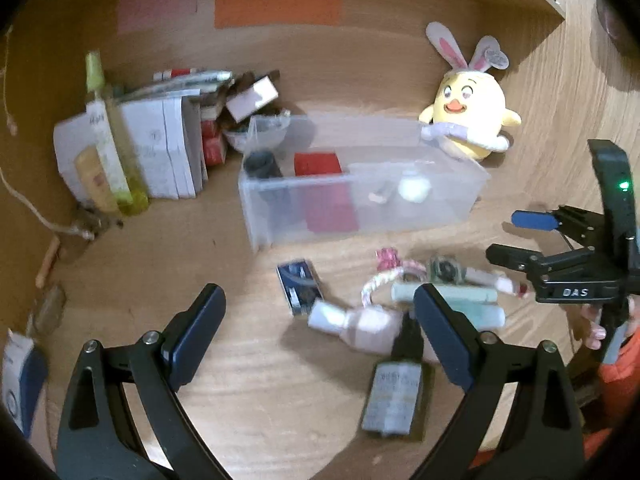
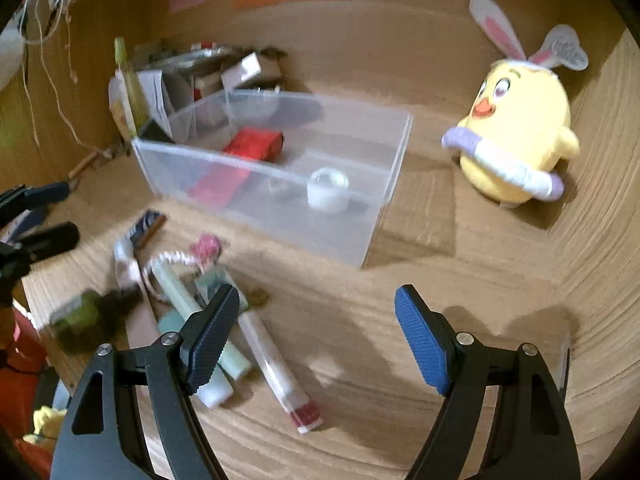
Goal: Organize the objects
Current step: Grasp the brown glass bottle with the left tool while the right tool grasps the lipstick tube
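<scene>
A clear plastic bin (image 1: 420,216) (image 2: 400,160) stands mid-desk and holds a red box (image 1: 320,168) (image 2: 252,144), a black cylinder (image 1: 260,164) and a white round jar (image 1: 414,188) (image 2: 328,190). In front of it lies a loose pile: a pink-white bottle (image 1: 360,328), a dark box (image 1: 300,286), green tubes (image 1: 444,294) (image 2: 180,292), a beaded bracelet (image 1: 384,276) (image 2: 176,258), a red-capped white tube (image 2: 276,364) and a dark labelled bottle (image 1: 394,392). My left gripper (image 1: 320,332) (image 2: 52,216) is open over the pile. My right gripper (image 2: 318,332) (image 1: 520,238) is open over bare wood, right of the pile.
A yellow chick plush (image 1: 468,116) (image 2: 516,132) with bunny ears sits at the back right. White boxes (image 1: 160,148) and a yellow-green bottle (image 1: 108,140) crowd the back left corner. Wooden walls close in behind and at the right. An orange sleeve (image 1: 616,380) shows at the right edge.
</scene>
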`<state>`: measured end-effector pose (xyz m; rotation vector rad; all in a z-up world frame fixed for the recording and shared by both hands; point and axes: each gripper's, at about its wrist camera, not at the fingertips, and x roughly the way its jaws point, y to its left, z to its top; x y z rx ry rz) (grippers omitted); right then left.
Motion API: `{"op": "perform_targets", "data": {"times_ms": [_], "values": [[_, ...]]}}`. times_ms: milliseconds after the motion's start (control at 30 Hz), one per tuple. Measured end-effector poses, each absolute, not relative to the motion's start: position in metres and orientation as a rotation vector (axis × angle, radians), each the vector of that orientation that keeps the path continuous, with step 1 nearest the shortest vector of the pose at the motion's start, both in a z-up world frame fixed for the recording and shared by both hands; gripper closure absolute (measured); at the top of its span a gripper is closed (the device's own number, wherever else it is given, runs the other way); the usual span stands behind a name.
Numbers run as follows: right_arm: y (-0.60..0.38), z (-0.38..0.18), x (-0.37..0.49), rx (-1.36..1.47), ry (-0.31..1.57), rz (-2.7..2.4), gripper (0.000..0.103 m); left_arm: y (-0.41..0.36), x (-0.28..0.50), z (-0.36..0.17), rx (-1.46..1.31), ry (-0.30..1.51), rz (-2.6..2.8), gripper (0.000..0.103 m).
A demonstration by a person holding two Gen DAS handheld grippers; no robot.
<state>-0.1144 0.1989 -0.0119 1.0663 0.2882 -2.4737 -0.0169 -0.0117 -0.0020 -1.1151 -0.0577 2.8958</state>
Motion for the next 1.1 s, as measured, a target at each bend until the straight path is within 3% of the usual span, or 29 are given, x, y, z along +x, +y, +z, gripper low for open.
{"op": "perform_targets", "data": {"times_ms": [133,400,567,1000,1100], "values": [[0.201,-0.02,-0.112,1.1,0.289,-2.464,0.028,-0.006,-0.007,-0.011,-1.15,-0.027,2.87,0.007],[0.199,-0.033,-0.106,1.15,0.33,-2.416,0.047,0.016,0.004,-0.024,-1.178,0.072,2.8,0.007],[0.198,-0.037,-0.106,1.166,0.332,-2.398,0.049,0.022,0.001,-0.033,-1.202,0.054,2.768,0.007],[0.195,-0.041,-0.106,1.178,0.339,-2.389,0.087,0.011,-0.009,-0.047,-1.242,-0.092,2.709,0.061],[0.196,-0.04,-0.105,1.171,0.341,-2.399,0.089,0.011,-0.007,-0.047,-1.223,-0.089,2.73,0.062]]}}
